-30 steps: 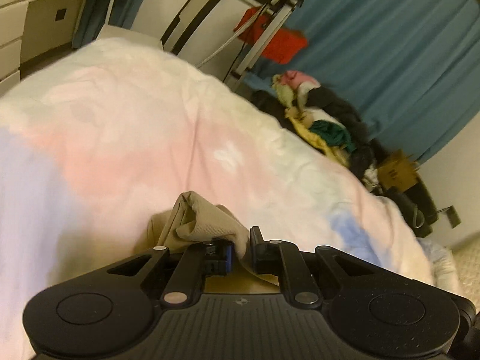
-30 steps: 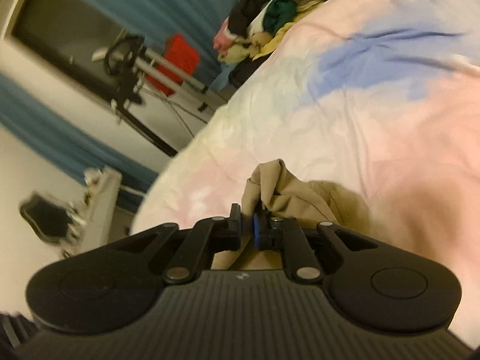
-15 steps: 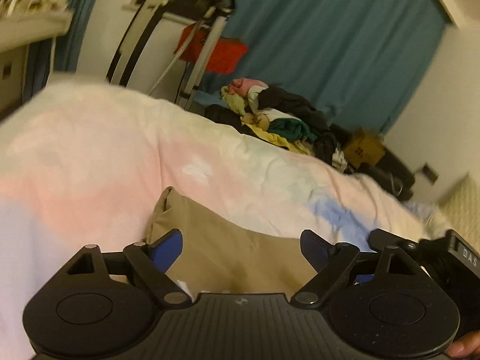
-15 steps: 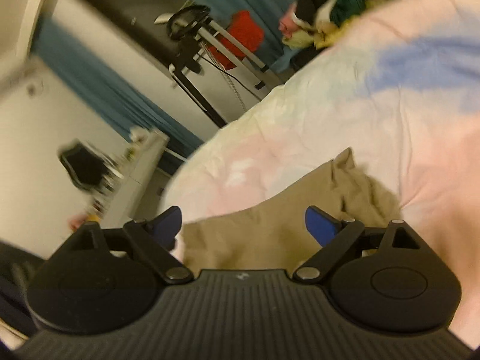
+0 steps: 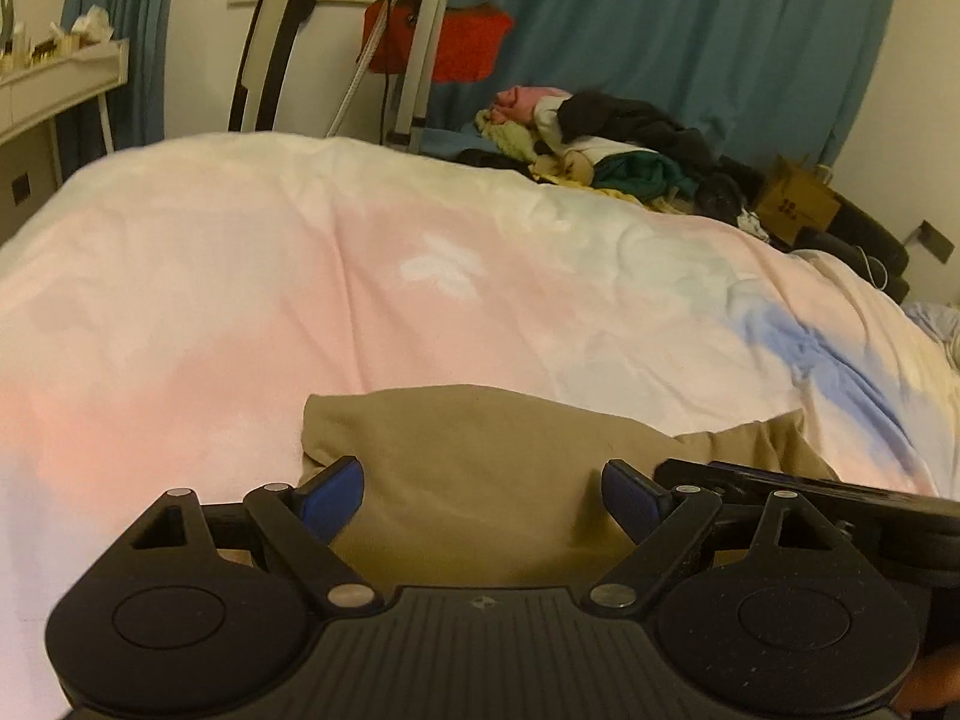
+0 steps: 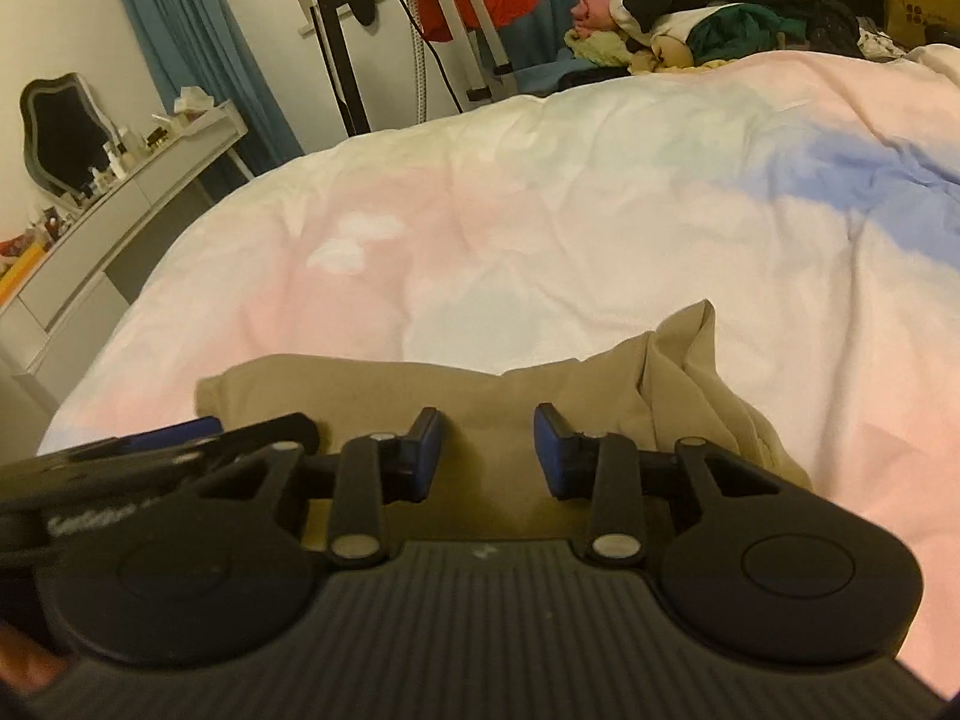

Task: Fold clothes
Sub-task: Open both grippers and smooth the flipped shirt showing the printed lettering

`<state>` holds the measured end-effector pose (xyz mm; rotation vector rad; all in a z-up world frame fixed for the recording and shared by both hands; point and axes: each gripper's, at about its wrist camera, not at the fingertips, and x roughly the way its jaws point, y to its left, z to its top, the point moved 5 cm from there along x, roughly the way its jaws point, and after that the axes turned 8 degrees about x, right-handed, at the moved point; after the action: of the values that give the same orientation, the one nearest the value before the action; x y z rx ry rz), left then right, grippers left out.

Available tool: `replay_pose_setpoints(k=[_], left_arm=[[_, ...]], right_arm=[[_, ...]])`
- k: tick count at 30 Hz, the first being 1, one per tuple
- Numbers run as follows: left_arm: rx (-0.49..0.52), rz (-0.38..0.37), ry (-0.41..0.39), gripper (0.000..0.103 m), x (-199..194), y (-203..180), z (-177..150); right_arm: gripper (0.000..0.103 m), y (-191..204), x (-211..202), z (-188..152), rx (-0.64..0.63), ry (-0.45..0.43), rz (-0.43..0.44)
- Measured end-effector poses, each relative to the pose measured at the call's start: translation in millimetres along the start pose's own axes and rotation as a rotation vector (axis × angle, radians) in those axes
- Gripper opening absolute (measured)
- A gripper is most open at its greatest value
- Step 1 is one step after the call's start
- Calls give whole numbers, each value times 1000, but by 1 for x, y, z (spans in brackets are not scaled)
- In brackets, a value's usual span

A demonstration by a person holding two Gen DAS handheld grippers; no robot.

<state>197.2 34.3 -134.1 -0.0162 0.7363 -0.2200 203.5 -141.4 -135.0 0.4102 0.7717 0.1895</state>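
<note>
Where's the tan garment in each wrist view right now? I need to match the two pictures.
Left wrist view: the tan garment lies bottom centre on the pastel duvet, between and beyond the fingers of the left hand-held gripper.
Right wrist view: the garment sits lower centre, bunched corner at right, beyond the right hand-held gripper, whose jaws are closing.
Shared landmark: the pile of clothes at the bed's far edge.

Tan garment (image 5: 480, 468) on pastel bed (image 5: 300, 276)
</note>
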Motion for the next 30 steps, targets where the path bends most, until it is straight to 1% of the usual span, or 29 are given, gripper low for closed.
replay_pose_setpoints(k=[5, 8, 12, 15, 16, 19, 20, 22, 24, 28, 30], left_arm=[[42, 31, -13, 87, -13, -8, 0], [32, 23, -24, 87, -32, -12, -3], [19, 12, -16, 87, -66, -18, -17], [4, -22, 15, 88, -78, -24, -30], [1, -24, 27, 88, -79, -25, -34], [25, 0, 53, 87, -78, -30, -42], [20, 2, 57, 87, -80, -30, -43], [-24, -10, 59, 87, -89, -28, -45], [-92, -38, 62, 88, -104, -24, -48], [-221, -172, 22, 90, -147, -19, -62], [-271, -225, 24, 91, -157, -17, -71]], right_arm=[[38, 5, -14, 2, -13, -13, -9], [39, 11, -36, 1, -35, -36, -12], [39, 17, -74, -8, -50, -65, 1], [39, 17, -92, -22, -54, -69, -9], [38, 14, -92, -28, -52, -63, -15], [38, 4, -76, -45, -19, -7, -49], [38, 1, -72, -48, -6, 5, -53], [37, 0, -68, -50, -5, 12, -61], [37, 2, -69, -49, -11, 12, -66], [37, 2, -69, -50, -16, 11, -69], [37, 2, -69, -51, -14, 13, -71]])
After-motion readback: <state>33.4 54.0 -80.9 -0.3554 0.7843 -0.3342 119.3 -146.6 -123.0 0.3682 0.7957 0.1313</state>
